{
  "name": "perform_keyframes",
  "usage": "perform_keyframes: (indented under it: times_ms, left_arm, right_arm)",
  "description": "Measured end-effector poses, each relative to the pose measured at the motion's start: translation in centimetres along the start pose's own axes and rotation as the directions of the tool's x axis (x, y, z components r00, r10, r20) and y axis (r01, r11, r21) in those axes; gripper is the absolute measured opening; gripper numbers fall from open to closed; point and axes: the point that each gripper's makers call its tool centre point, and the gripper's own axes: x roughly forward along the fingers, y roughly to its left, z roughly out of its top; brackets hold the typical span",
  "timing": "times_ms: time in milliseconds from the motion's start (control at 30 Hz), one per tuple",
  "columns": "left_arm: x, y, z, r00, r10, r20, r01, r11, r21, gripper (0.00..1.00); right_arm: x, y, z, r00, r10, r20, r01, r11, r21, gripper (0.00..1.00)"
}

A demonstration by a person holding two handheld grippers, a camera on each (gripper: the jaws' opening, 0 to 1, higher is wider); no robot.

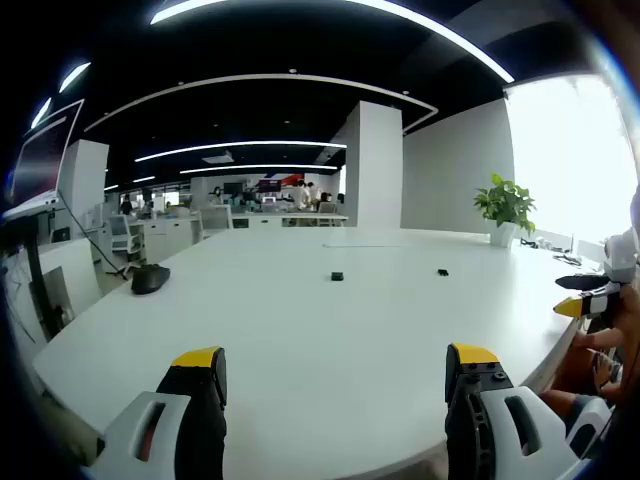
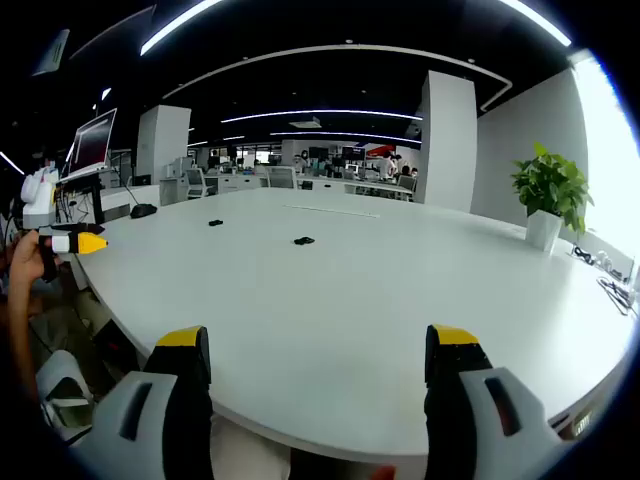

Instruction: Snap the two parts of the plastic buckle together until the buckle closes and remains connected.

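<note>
Left gripper (image 1: 335, 375): jaws spread wide, nothing between them, held low over the near edge of the white table (image 1: 300, 330). Right gripper (image 2: 318, 355): same, jaws wide apart and empty, over its own edge of the table.

Each one shows in the other's view. The right gripper's yellow-tipped nose is at the far right of the left gripper view, beside the person's hand. The left gripper is at the far left of the right gripper view, held in a hand, off the table edge.

Buckle is in two pieces, both lying flat on the tabletop, well apart from each other and well out from both grippers. In the left gripper view: left piece (image 1: 337, 276) near centre, right piece (image 1: 442, 271) off to the right. Too small to tell which half is which.

Further out: a dark mouse (image 1: 150, 279) at the table's left side, a potted plant (image 1: 505, 208) at the far right corner, a monitor (image 2: 92, 142) on a stand beyond the table. Open office with desks and people at the back.
</note>
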Motion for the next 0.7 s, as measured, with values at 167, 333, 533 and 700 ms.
perform_keyframes:
  times_ms: [167, 333, 533, 700]
  left_arm:
    - [-0.06, -0.15, 0.04, 1.000, -0.005, 0.001, 0.005, 1.000, 0.002, 0.93]
    - [-0.18, -0.06, 0.05, 1.000, -0.002, 0.003, 0.002, 1.000, -0.001, 0.93]
    - [-0.24, -0.04, 0.11, 1.000, -0.003, 0.005, 0.003, 1.000, -0.002, 0.93]
    - [-0.22, -0.03, 0.06, 1.000, -0.003, 0.004, 0.003, 1.000, -0.003, 0.93]
  right_arm:
    - [-0.13, -0.09, 0.02, 1.000, -0.006, 0.001, 0.006, 1.000, 0.001, 0.89]
    - [-0.14, 0.12, 0.09, 1.000, 0.000, 0.002, 0.000, 1.000, -0.001, 0.89]
    - [-0.10, 0.30, 0.24, 1.000, 0.006, 0.004, -0.006, 1.000, -0.003, 0.89]
    - [-0.12, 0.28, 0.35, 1.000, 0.004, 0.005, -0.004, 1.000, -0.002, 0.89]
